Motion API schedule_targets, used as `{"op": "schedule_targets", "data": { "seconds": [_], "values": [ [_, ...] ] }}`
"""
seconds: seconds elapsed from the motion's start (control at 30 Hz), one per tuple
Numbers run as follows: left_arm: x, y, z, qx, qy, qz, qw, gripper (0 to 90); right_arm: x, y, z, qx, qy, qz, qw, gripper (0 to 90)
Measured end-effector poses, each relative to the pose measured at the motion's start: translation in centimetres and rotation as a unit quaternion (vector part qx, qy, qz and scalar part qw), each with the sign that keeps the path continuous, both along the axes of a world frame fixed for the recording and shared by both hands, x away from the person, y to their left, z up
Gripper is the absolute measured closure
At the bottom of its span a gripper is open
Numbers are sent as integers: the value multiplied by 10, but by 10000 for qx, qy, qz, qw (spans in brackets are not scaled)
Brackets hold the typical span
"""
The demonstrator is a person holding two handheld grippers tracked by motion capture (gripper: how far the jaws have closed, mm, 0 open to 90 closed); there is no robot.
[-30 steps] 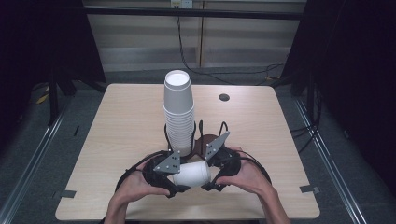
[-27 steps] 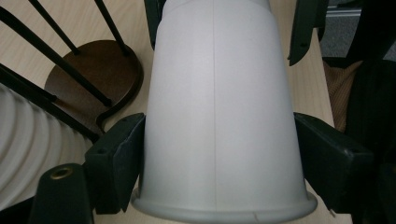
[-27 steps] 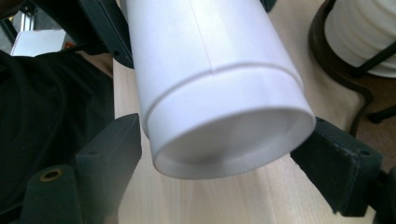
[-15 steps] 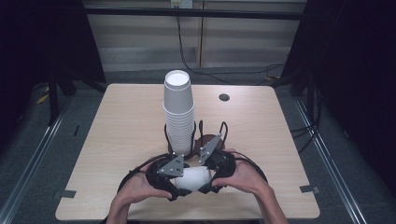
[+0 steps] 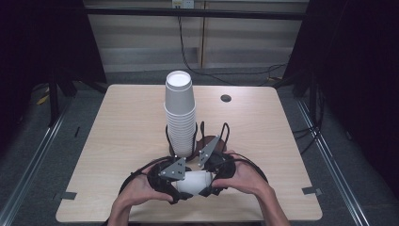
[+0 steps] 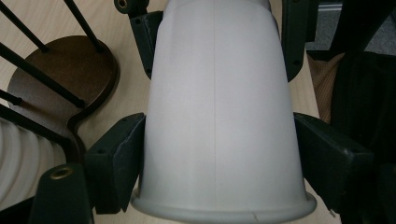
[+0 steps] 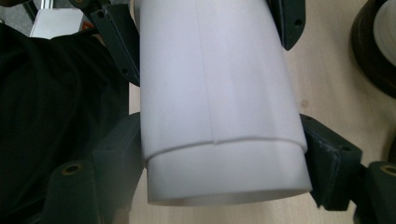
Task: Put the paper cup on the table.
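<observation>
From where I stand, the person has a single white paper cup [image 5: 194,181] lying on its side just above the near edge of the bench [image 5: 122,122], caught between the two tools. The left gripper [image 5: 181,188] has its fingers [image 6: 116,163] pinching the cup near its rolled rim, one on each side of the wall, as the left gripper view shows; the right gripper [image 5: 207,183] has its fingers [image 7: 327,154] closed on the narrower bottom end, where the right gripper view shows a step in the wall, as though one cup sits nested inside another. Whether that is two cups or just one I cannot tell for sure. Just beyond the hands stands a tall stack of cups [image 5: 179,117] in a wire holder [image 5: 200,139] with a dark round base, and the held cup is apart from it, nearer the person. My reading is that the work is well into its middle: a cup is already off the stack and firmly gripped from both ends, and what seems left is either pulling the nested pair apart or passing the cup to one gripper and setting it down upright somewhere on the bench. No loose cup stands on the wood yet, so nothing appears finished so far.
</observation>
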State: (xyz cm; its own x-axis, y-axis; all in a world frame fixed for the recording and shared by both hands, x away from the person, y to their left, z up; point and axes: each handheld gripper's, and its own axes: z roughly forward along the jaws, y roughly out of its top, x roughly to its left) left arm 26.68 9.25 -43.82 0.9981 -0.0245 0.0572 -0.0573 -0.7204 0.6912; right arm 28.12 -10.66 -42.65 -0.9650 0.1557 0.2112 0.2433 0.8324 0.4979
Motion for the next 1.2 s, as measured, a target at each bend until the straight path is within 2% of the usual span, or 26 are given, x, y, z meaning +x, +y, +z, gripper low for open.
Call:
{"op": "schedule_targets", "data": {
  "seconds": [0.13,0.47,0.6,0.77,0.9,1.1,1.2],
  "values": [
    [1,1,1,-7,35,-11,10000,196,0,-1,1,52,-11,23,10000,246],
    [3,5,2,-392,83,47,9992,163,-1,-2,7,40,-12,-66,10000,247],
    [2,9,4,-633,88,109,9979,158,-1,-2,7,28,-40,-100,9999,247],
    [3,13,6,-785,33,116,9968,157,-1,-3,7,62,-36,-119,9999,246],
    [3,17,7,-1002,75,185,9948,157,-1,-5,8,94,-78,-140,9998,246],
    [3,22,9,-1145,47,280,9930,158,-1,-12,9,131,-94,-279,9995,245],
    [3,25,10,-1316,83,311,9908,158,-1,-16,8,212,-105,-365,9991,245]
  ]
}}
